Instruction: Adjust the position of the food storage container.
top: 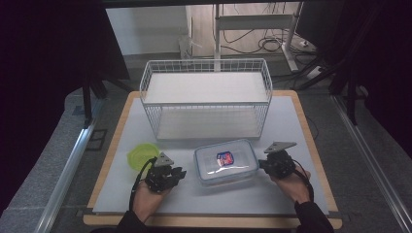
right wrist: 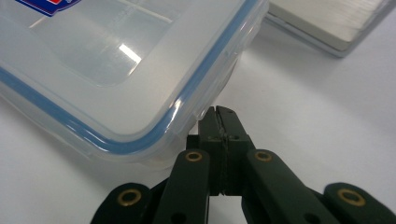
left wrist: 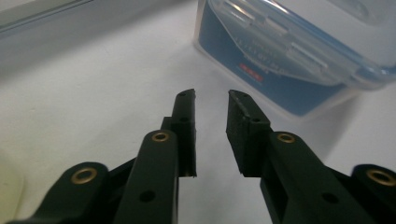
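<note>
From above, the lidded container (top: 226,162) lay at the near middle of the table (top: 291,126), left gripper (top: 180,173) and right gripper (top: 263,164) flanking it. Along the left gripper (left wrist: 211,100), jaws stood slightly apart on nothing; aim them at the side latch. Along the right gripper (right wrist: 222,113), jaws met, apparently touching the container's (right wrist: 116,65) corner; brace there, pressing level.

The lidded plastic container (right wrist: 116,70) is cut off by the top and left edges in the right gripper view, its red-and-blue label (top: 225,158) too small to read from above.
</note>
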Available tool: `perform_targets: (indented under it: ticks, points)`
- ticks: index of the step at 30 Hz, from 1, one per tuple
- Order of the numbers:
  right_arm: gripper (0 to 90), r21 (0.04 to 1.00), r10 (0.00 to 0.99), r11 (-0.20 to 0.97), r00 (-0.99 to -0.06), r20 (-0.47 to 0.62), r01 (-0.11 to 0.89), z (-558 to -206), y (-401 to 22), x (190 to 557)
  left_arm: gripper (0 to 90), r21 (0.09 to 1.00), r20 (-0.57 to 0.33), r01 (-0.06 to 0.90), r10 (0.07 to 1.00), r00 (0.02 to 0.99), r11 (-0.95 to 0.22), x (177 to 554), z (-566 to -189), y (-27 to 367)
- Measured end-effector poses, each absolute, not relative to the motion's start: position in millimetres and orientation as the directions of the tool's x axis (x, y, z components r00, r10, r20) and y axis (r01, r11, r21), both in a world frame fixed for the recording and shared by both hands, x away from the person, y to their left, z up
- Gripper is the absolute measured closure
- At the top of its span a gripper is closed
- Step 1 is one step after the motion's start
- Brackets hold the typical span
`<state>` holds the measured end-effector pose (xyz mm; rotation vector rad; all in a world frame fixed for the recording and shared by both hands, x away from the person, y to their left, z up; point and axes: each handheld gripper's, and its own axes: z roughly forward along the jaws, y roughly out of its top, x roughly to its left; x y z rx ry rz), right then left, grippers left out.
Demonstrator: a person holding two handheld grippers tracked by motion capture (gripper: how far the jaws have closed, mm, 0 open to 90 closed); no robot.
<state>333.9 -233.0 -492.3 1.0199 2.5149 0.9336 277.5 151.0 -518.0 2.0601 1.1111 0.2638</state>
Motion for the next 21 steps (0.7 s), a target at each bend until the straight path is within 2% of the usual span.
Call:
perform_targets:
  ticks: [4, 9, 15, 21]
  points:
    - [89.4, 0.665, 0.7, 0.506, -0.712, 0.054, 0.549, -494, -229, 329, 77.1, 0.707, -0.188, 0.632, 0.778, 0.599, -0.316, 285, -520, 150]
    - [89.4, 0.667, 0.689, 0.499, -0.72, 0.082, 0.553, -495, -223, 319, 79.0, 0.708, -0.2, 0.632, 0.769, 0.608, -0.315, 290, -519, 145]
    - [89.5, 0.668, 0.687, 0.497, -0.721, 0.088, 0.555, -495, -219, 306, 82.7, 0.711, -0.233, 0.643, 0.766, 0.599, -0.285, 298, -519, 150]
    - [89.5, 0.667, 0.683, 0.513, -0.728, 0.065, 0.54, -494, -212, 295, 86.5, 0.71, -0.226, 0.646, 0.779, 0.584, -0.279, 301, -518, 151]
